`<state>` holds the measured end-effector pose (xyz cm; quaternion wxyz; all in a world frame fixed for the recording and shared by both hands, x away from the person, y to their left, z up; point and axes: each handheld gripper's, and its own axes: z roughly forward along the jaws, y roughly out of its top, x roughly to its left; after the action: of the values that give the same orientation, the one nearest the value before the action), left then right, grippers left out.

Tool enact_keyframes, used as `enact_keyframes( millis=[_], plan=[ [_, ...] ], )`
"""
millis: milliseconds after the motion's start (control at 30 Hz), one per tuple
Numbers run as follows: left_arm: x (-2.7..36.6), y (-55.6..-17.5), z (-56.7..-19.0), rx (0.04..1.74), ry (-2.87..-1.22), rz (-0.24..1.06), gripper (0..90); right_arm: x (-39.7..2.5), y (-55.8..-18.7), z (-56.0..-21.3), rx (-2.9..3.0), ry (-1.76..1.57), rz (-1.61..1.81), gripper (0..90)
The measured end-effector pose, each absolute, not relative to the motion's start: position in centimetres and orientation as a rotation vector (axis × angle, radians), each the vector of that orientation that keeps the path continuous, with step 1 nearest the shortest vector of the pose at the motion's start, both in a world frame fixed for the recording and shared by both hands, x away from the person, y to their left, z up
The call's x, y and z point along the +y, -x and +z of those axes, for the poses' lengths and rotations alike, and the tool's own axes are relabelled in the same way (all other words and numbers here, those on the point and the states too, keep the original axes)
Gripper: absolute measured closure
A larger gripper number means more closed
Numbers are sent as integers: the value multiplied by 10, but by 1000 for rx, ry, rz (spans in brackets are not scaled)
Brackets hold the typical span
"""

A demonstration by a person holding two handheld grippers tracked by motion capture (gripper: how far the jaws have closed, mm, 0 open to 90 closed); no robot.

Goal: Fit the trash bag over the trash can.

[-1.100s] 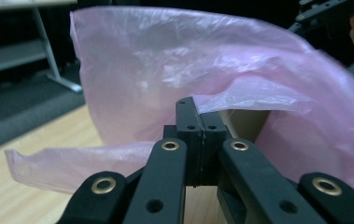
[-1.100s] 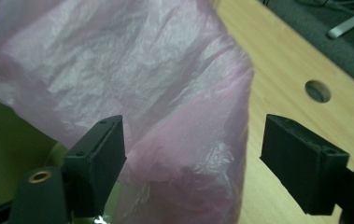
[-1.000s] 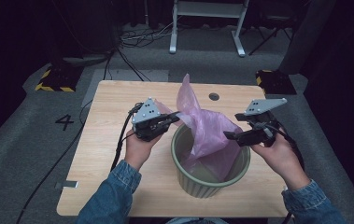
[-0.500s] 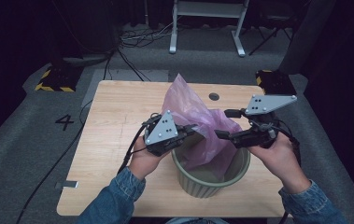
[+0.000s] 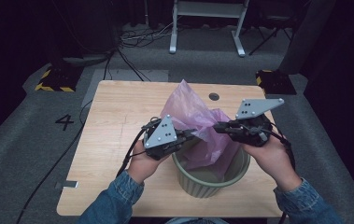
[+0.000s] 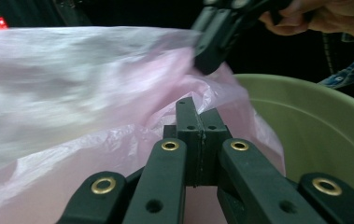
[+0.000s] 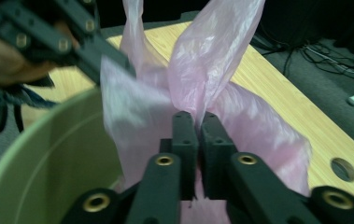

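A pink plastic bag (image 5: pixel 199 126) hangs partly inside a pale green bin (image 5: pixel 209 179) near the table's front edge. Its top rises above the rim. My left gripper (image 5: pixel 192 135) is shut on the bag's left edge, just over the bin's left rim. In the left gripper view my jaws pinch the pink bag (image 6: pixel 72 121) with the green bin (image 6: pixel 324 140) to the right. My right gripper (image 5: pixel 216 127) is shut on the bag's right side, above the bin. The right gripper view has the bag (image 7: pixel 212 60) pinched between my jaws, beside the bin (image 7: pixel 48 158).
The wooden table (image 5: pixel 118 112) has a small round hole (image 5: pixel 214 96) at its far side. A cable (image 5: pixel 132 149) trails left off the left gripper. A white frame stand (image 5: pixel 207 23) and black-yellow floor blocks (image 5: pixel 53 81) lie beyond the table.
Both grippers have come closer together over the bin while holding the bag. The left one moved right and down to the rim, and the bag's top has slackened.
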<state>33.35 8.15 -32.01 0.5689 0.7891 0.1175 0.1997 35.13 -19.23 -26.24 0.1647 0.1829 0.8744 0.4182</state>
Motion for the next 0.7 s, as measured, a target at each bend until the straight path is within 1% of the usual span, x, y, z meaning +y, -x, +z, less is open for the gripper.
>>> enact_keyframes(
  millis=[400, 500, 700],
  plan=[
    [112, -330, -334, 379, -1846, 505, 899, -263, -324, -292, 2383, -690, 1258, 877],
    [117, -330, -337, 397, -1854, 518, 898, -280, -312, -301, 2358, -718, 1260, 873],
    [128, -329, -344, 441, -1855, 538, 898, -290, -300, -314, 2347, -734, 1230, 869]
  ],
)
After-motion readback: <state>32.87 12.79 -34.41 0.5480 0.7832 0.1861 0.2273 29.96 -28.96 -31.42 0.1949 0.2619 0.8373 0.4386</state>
